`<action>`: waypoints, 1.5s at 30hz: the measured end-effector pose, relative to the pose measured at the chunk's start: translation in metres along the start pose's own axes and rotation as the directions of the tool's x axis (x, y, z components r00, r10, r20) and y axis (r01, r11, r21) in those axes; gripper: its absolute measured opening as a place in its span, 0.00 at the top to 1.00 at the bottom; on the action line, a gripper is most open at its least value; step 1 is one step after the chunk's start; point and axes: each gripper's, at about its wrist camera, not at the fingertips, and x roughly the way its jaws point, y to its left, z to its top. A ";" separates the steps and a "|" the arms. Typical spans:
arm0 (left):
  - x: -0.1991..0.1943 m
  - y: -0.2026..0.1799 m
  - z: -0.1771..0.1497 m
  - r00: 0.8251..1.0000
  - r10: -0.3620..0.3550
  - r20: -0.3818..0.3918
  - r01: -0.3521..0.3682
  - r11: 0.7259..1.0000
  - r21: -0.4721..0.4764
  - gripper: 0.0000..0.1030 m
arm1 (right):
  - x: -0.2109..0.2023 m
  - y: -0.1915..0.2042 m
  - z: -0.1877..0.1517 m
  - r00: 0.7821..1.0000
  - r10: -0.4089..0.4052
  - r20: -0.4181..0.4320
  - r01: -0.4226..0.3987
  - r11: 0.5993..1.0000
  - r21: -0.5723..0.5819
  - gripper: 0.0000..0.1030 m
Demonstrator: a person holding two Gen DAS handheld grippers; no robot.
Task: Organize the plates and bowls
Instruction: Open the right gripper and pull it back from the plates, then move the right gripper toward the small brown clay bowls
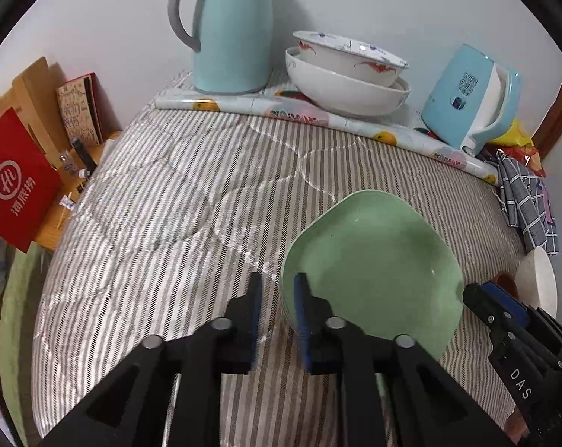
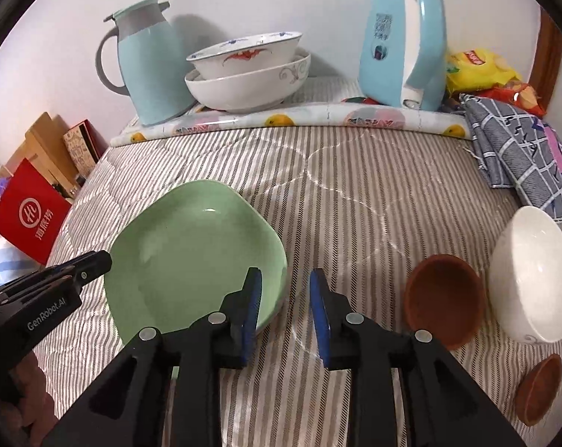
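A green squarish plate [image 1: 374, 260] [image 2: 191, 249] lies on the striped quilt. My left gripper [image 1: 279, 294] straddles its left rim, one blue pad over the plate and one outside, with a gap on both sides of the rim. My right gripper [image 2: 286, 298] straddles the right rim the same way and is not pressing on it. Both stand open. Right of the plate sit a brown bowl [image 2: 444, 298], a tilted white bowl [image 2: 530, 272] and a second brown bowl [image 2: 537, 387]. Two patterned white bowls [image 2: 247, 74] [image 1: 348, 74] are stacked at the back.
At the back, a pale blue thermos jug [image 1: 232, 37] and a blue kettle [image 2: 404, 44] stand on a fruit-print mat [image 2: 299, 119]. A checked cloth [image 2: 523, 149] and snack bags [image 2: 478, 67] lie at the right. A red bag [image 1: 16, 182] and boxes stand beyond the left edge.
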 end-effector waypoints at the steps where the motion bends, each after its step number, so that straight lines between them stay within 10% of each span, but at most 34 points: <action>1: -0.004 0.000 -0.001 1.000 0.001 0.008 -0.001 1.000 0.000 0.78 | -0.004 -0.001 -0.001 1.000 0.001 0.004 -0.001 1.000 0.003 0.72; 22: -0.069 -0.066 -0.027 0.995 -0.070 0.076 0.062 0.992 0.108 0.67 | -0.092 -0.050 -0.030 0.991 -0.039 0.126 0.028 0.995 0.091 0.43; 45: -0.093 -0.135 -0.038 0.982 -0.153 0.111 0.138 0.981 0.136 0.57 | -0.154 -0.133 -0.065 0.968 -0.194 0.158 0.168 0.973 0.160 0.37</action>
